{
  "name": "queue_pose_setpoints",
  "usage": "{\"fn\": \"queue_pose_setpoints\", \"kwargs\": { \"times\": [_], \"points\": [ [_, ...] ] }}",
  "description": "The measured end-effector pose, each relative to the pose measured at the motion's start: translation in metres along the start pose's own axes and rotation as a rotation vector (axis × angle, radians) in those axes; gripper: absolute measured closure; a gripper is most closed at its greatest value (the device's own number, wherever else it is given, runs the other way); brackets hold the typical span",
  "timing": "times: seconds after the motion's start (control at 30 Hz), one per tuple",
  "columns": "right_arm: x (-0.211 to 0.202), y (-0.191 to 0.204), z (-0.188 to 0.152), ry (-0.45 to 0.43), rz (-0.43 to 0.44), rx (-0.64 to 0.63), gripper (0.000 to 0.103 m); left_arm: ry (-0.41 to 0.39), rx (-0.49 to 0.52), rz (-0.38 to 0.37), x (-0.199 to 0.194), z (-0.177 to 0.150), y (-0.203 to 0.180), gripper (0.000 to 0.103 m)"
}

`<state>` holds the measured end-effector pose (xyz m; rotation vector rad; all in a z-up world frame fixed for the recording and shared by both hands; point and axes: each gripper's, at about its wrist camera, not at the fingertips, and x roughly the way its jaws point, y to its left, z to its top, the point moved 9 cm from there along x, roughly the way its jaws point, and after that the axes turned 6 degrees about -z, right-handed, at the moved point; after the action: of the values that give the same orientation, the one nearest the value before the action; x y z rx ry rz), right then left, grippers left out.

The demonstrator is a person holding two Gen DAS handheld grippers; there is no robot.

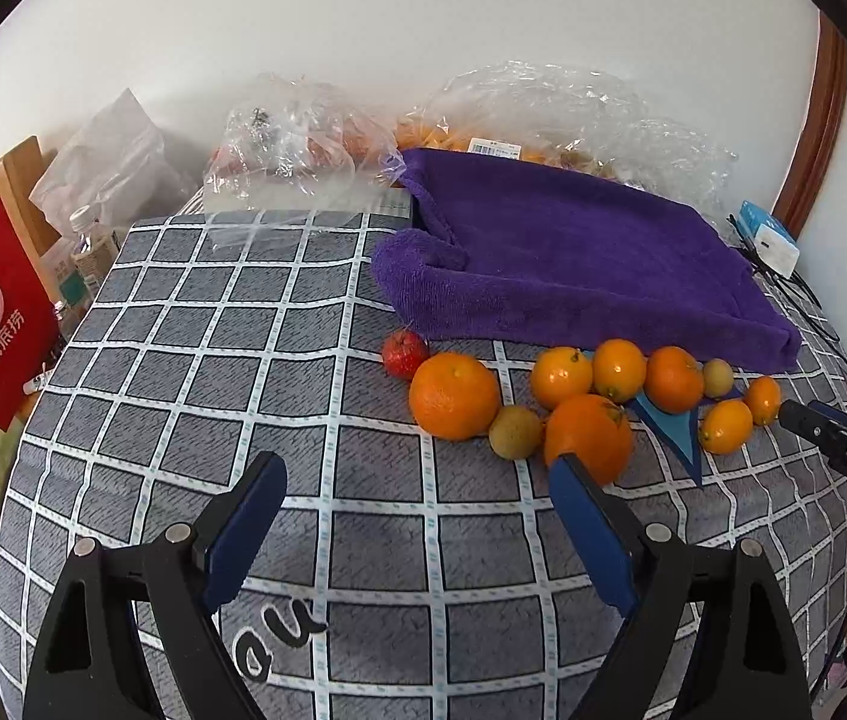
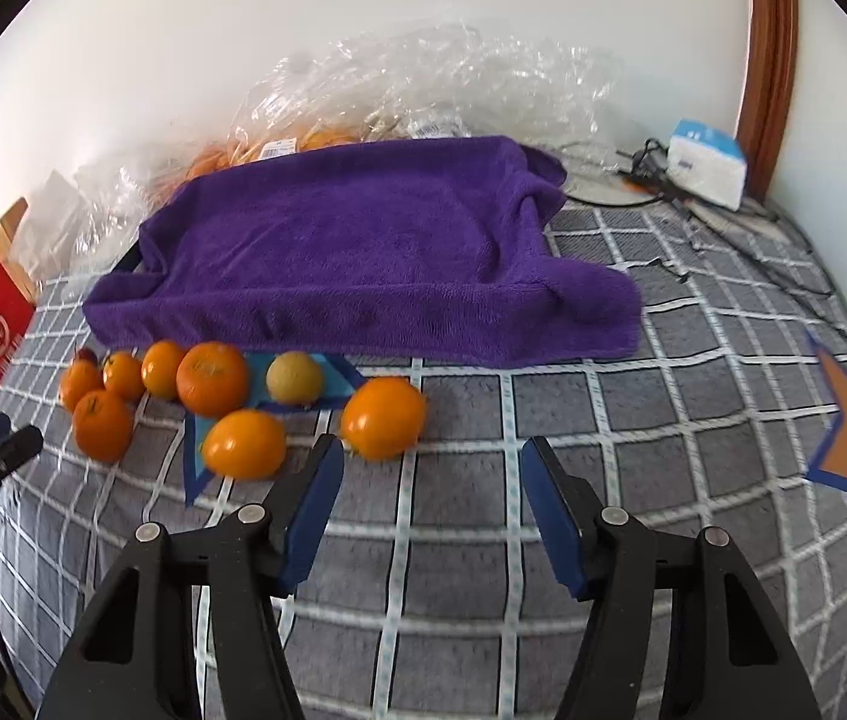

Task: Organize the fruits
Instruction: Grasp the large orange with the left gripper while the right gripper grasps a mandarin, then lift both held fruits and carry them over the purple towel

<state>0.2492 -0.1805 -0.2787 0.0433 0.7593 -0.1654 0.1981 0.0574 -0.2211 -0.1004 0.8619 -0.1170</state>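
The fruits lie loose in a ragged row on the checked cloth [image 1: 195,324], just in front of the purple towel [image 1: 573,264]. The towel is draped over something flat and raised, probably a tray or box, though what it covers is hidden. Nothing contains the fruits, which looks like why they sit bunched and touching: a big orange [image 1: 453,396] beside a small red fruit [image 1: 404,353], a brownish round fruit [image 1: 516,432] wedged between the big orange and another orange [image 1: 588,435], and smaller oranges behind. The left gripper [image 1: 417,468] hangs over the near cloth with its jaws wide and nothing between them, its right finger overlapping that second orange in the view, so it seems lined up for the near end of the row. The right gripper [image 2: 432,456] is likewise spread wide and empty, low over the cloth, with the nearest orange [image 2: 384,417] just beyond its left finger, a likely first pick. Bags of more fruit [image 1: 483,138] lie behind the towel against the wall. Sorting appears not yet begun.
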Motion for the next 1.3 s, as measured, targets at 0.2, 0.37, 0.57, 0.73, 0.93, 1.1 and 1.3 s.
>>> {"fn": "queue_pose_setpoints", "kwargs": {
  "times": [0.2, 0.37, 0.57, 0.73, 0.93, 1.1, 1.3],
  "points": [
    [0.017, 0.017, 0.005, 0.028, 0.041, -0.045, 0.053, -0.013, -0.067, -0.02, 0.007, 0.013, 0.009, 0.02],
    [0.024, 0.024, 0.003, 0.029, 0.073, -0.058, 0.067, -0.017, -0.122, -0.097, 0.018, 0.024, 0.007, 0.027],
    [0.023, 0.017, 0.004, -0.006, 0.072, -0.051, 0.067, 0.026, -0.122, -0.087, 0.039, 0.024, 0.002, 0.036],
    [0.02, 0.017, 0.001, -0.023, 0.071, -0.053, 0.067, 0.034, -0.159, -0.111, 0.05, 0.022, 0.006, 0.056],
    [0.019, 0.015, 0.002, -0.04, 0.049, -0.05, 0.068, -0.025, -0.187, -0.163, 0.049, 0.019, 0.005, 0.065],
    [0.016, 0.009, 0.004, -0.06, 0.061, -0.014, 0.068, -0.081, -0.245, -0.175, 0.04, 0.02, 0.014, 0.065],
    [0.016, 0.009, 0.005, -0.059, 0.074, -0.001, 0.068, -0.117, -0.316, -0.193, 0.037, 0.021, 0.028, 0.065]
  ]
}}
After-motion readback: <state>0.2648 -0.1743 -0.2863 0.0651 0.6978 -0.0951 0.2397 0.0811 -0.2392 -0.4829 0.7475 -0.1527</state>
